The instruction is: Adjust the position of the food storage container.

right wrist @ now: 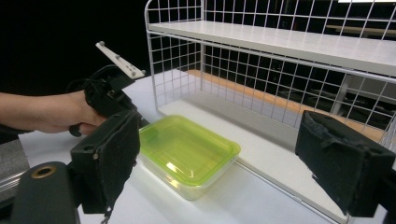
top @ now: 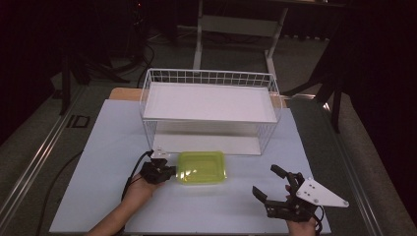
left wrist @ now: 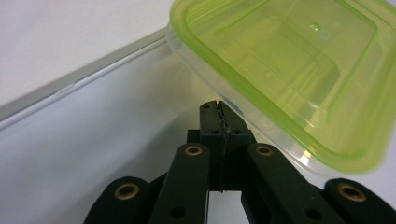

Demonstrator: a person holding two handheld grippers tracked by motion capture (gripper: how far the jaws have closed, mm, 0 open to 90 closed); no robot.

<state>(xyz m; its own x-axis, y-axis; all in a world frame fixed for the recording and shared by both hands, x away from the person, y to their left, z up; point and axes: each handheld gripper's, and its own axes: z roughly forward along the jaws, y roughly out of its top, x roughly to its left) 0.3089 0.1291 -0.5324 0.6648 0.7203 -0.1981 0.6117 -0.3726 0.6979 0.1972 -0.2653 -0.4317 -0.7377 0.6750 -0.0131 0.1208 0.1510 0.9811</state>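
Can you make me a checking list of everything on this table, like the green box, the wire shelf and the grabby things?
Surface: pale table top, flat and bare around the things.
Job's things: box with a green lid, closed, lying flat in front of the white wire shelf; both shelf boards hold nothing.
Clutter: nothing seen.
Grippers: left hand-held gripper with jaws shut, tips at the box's left edge; whether they pinch the rim cannot be told. Right hand-held gripper open, apart from the box, holding nothing.
Cables: black cable trailing from the left hand-held gripper along the table.
Surroundings: dark room, grey floor, a white desk frame behind.
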